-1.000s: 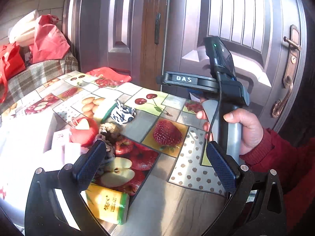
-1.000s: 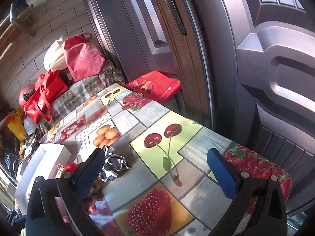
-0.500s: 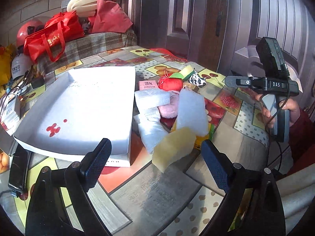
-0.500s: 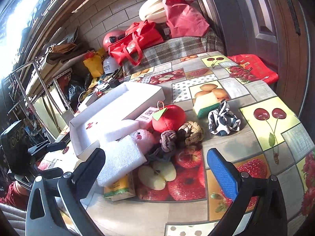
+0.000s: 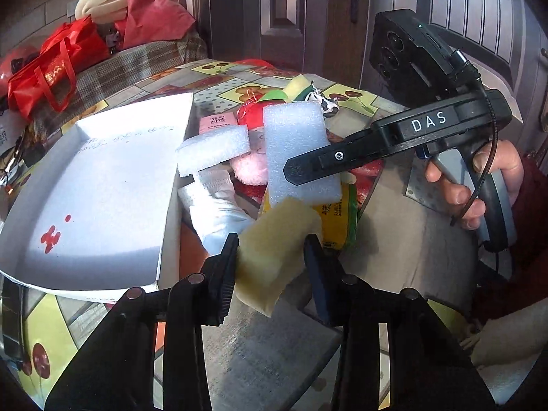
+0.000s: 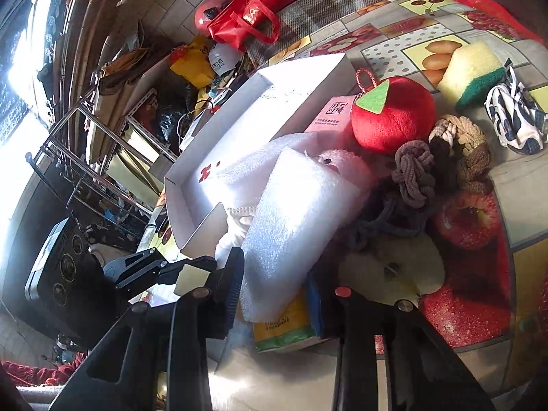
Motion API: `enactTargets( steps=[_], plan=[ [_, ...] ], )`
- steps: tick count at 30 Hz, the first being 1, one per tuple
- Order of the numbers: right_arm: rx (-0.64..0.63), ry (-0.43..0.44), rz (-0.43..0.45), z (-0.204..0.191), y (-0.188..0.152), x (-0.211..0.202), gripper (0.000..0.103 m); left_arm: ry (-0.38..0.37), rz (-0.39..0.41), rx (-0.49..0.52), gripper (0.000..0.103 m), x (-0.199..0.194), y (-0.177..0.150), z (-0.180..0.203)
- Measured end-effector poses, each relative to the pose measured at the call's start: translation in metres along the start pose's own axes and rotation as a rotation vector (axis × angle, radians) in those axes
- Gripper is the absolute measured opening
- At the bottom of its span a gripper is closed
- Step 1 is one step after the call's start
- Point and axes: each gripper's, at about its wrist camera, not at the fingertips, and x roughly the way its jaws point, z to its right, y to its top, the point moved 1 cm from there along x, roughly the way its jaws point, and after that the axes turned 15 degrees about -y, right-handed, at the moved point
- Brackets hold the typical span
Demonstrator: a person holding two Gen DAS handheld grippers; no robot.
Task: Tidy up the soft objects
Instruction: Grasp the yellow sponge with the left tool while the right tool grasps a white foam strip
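Note:
My left gripper (image 5: 272, 260) is shut on a pale yellow sponge (image 5: 274, 250), just right of the open white box (image 5: 99, 188). My right gripper (image 6: 277, 281) is shut on a white foam block (image 6: 294, 219), the same block seen in the left wrist view (image 5: 298, 150) with the right gripper's finger across it. The pile holds a second foam piece (image 5: 212, 149), a pink plush (image 5: 250, 167), a red plush apple (image 6: 390, 116), knotted ropes (image 6: 445, 157), a yellow-green sponge (image 6: 472, 72) and a black-and-white cloth (image 6: 513, 116).
A yellow packet (image 6: 284, 325) lies under the foam block. A pink packet (image 6: 330, 116) leans by the box. Red bags (image 5: 51, 68) sit on a checked seat behind the table. A metal rack (image 6: 85, 157) and a door (image 5: 462, 17) stand nearby.
Both grippers were open half a second ago. The left has moved in and shut on the yellow sponge; the right has dropped to the pile and shut on the white foam block.

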Motion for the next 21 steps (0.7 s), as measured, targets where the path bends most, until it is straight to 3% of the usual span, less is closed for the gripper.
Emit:
enactTargets(
  steps=[4, 13, 21],
  plan=[
    [-0.006, 0.03, 0.058, 0.003, -0.001, -0.017, 0.019, 0.01, 0.058, -0.01, 0.025, -0.017, -0.003, 0.0],
    [-0.057, -0.048, 0.298, -0.005, 0.007, -0.061, 0.019, 0.1, 0.262, -0.107, 0.025, -0.057, 0.008, -0.02],
    [-0.131, -0.086, 0.402, -0.024, 0.019, -0.077, 0.019, 0.211, 0.395, -0.184, 0.025, -0.09, 0.017, -0.039]
  ],
)
